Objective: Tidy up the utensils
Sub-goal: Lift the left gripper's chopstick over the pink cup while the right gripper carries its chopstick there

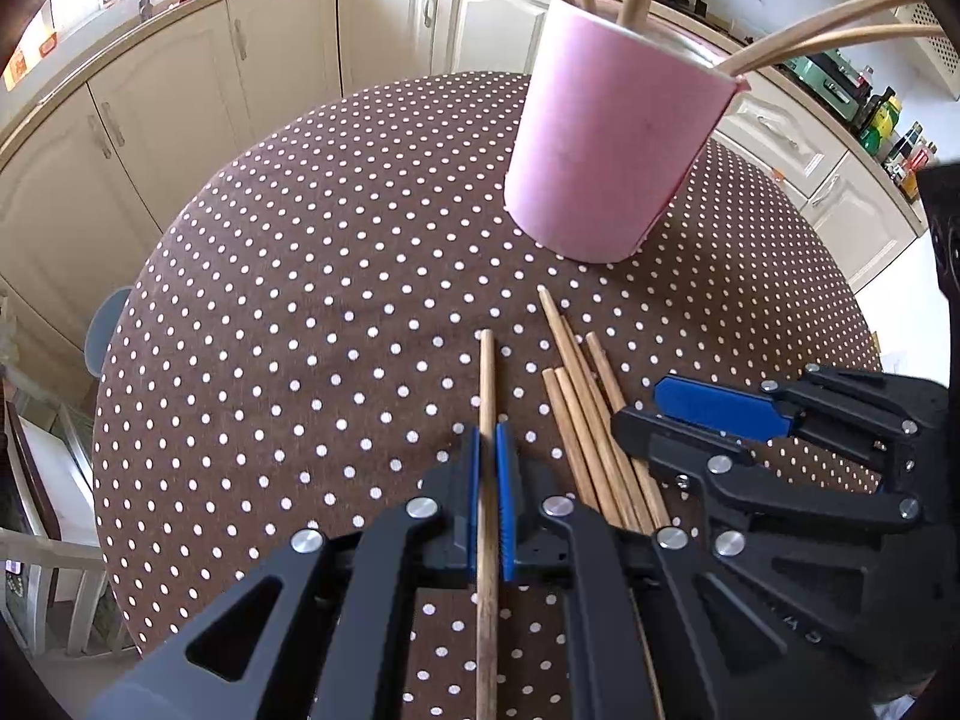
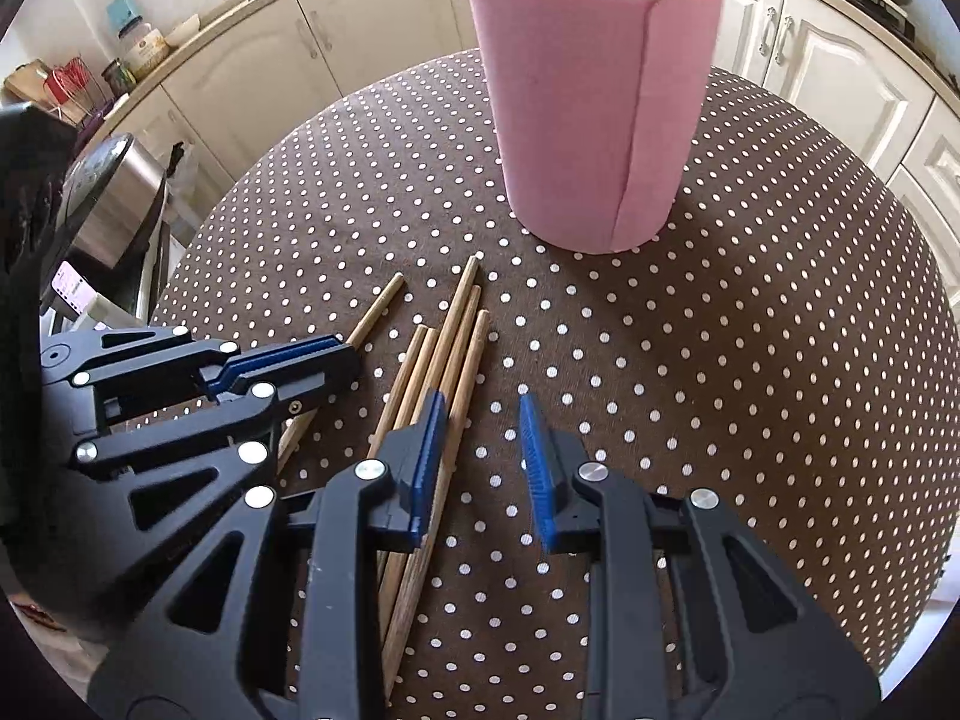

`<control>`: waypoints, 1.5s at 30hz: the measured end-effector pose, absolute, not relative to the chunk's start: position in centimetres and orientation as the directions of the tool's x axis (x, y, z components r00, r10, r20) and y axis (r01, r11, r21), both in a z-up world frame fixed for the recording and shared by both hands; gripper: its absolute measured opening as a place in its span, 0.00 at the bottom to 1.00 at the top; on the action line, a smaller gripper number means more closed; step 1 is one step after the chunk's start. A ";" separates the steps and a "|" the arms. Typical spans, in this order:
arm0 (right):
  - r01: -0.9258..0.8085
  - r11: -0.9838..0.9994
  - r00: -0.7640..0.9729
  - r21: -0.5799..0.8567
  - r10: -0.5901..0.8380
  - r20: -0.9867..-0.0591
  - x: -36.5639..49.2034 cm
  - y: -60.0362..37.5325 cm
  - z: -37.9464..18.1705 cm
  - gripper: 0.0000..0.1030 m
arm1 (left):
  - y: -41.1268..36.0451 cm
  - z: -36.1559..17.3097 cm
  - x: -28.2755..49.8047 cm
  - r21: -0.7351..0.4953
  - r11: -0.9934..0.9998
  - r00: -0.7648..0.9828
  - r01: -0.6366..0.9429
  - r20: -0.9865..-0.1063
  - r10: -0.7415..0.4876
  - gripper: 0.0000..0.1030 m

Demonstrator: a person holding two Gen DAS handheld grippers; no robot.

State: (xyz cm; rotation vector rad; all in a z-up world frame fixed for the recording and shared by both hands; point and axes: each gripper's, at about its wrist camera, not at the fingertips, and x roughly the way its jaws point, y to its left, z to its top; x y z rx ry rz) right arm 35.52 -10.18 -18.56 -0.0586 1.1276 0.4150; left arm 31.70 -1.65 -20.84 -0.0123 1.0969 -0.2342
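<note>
Chopstick (image 1: 487, 396) in left claw (image 1: 487, 438) (lower end hidden)

round table (image 2: 750, 330) in brown polka-dot cloth, pink holder (image 2: 594, 120), loose chopsticks (image 2: 456, 348)

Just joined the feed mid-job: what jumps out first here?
A tall pink holder with wooden sticks poking out stands at the far side of the polka-dot tablecloth. In front lies a bundle of loose chopsticks. The left gripper is shut on a single chopstick; the right gripper is open beside the bundle.
</note>
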 end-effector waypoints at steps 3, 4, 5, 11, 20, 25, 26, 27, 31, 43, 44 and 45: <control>-0.354 0.922 0.351 0.156 0.285 -0.892 35.8 -9.9 -18.5 0.25 | -1.5 -20.9 31.6 -0.143 0.973 0.438 0.178 -0.874 -0.209 0.06; -0.354 0.925 0.354 0.137 0.269 -0.896 35.8 -9.8 -18.4 0.20 | -1.4 -20.8 31.5 -0.147 0.973 0.439 0.179 -0.873 -0.213 0.06; -0.360 0.924 0.349 0.126 0.259 -0.900 35.9 -10.1 -18.5 0.18 | -1.4 -20.9 31.5 -0.148 0.972 0.439 0.181 -0.873 -0.214 0.06; -0.376 0.926 0.383 0.045 0.199 -0.902 35.7 -8.6 -18.6 0.09 | -1.5 -20.8 31.6 -0.144 0.976 0.439 0.164 -0.875 -0.203 0.06; -0.362 0.910 0.447 0.204 0.361 -0.818 34.4 -11.9 -16.0 0.06 | -1.0 -16.0 30.6 -0.176 0.969 0.531 0.172 -0.812 -0.242 0.06; -0.370 0.895 0.555 0.250 0.429 -0.713 32.7 -14.3 -11.0 0.06 | -0.8 -10.8 29.0 -0.197 0.959 0.629 0.201 -0.725 -0.281 0.06; -0.370 0.893 0.569 0.254 0.435 -0.698 32.4 -14.7 -10.3 0.06 | -0.8 -10.0 28.8 -0.199 0.958 0.642 0.205 -0.711 -0.285 0.06; -0.370 0.894 0.595 0.254 0.438 -0.674 32.0 -15.3 -9.3 0.06 | -0.7 -9.2 28.5 -0.202 0.957 0.659 0.208 -0.695 -0.290 0.06; -0.365 0.897 0.674 0.249 0.439 -0.594 30.6 -17.1 -6.2 0.06 | -0.4 -6.1 27.4 -0.213 0.952 0.720 0.219 -0.624 -0.305 0.06; -0.295 0.935 0.846 0.198 0.352 -0.400 30.0 -22.3 0.0 0.05 | -1.7 1.2 25.1 -0.192 0.956 0.885 0.221 -0.373 -0.279 0.06; -0.293 0.936 0.850 0.196 0.349 -0.395 30.0 -22.6 0.4 0.05 | -1.9 1.7 25.1 -0.193 0.955 0.891 0.226 -0.355 -0.282 0.06; -0.287 0.939 0.859 0.188 0.340 -0.383 30.1 -23.0 0.9 0.05 | -2.3 2.1 25.2 -0.193 0.954 0.895 0.229 -0.345 -0.284 0.06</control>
